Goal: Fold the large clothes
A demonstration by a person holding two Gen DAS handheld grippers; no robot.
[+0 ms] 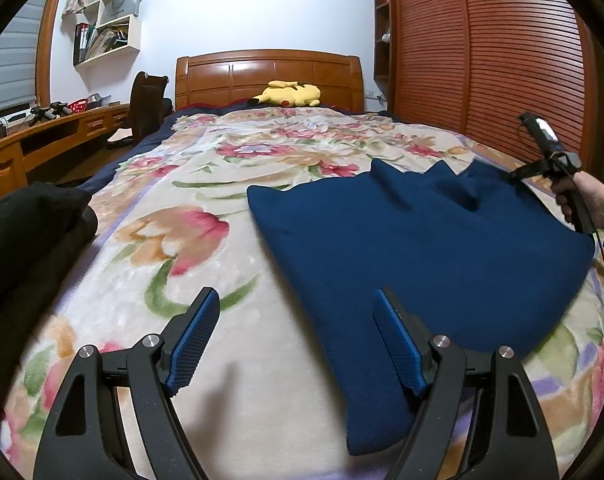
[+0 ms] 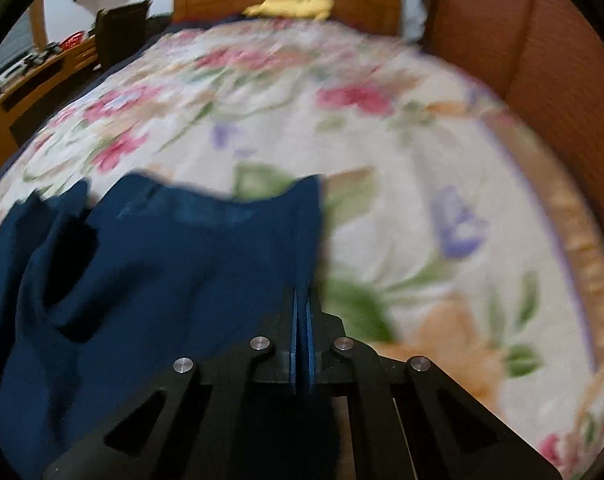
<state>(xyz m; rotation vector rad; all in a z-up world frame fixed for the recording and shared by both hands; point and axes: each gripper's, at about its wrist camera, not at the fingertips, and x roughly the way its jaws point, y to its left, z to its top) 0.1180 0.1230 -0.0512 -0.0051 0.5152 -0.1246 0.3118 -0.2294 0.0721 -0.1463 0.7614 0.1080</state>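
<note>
Matte black linkage arms with triangular cutouts and silver round screw heads on the left gripper (image 1: 296, 334); textured blue pads (image 1: 192, 338) lining its fingers. Same black frame, silver screws and blue pads on the right gripper (image 2: 301, 344). Bare-skinned right hand (image 1: 582, 200), grey sleeve cuff, thin black cable trailing below.

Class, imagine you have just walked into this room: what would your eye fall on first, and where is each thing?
First, the dark blue garment spread on the floral blanket that covers the bed. Next, the yellow plush toy lying at the wooden headboard. Close up, the left tongs stand open at the garment's near edge, while the right tongs are shut on its far-side edge.
</note>
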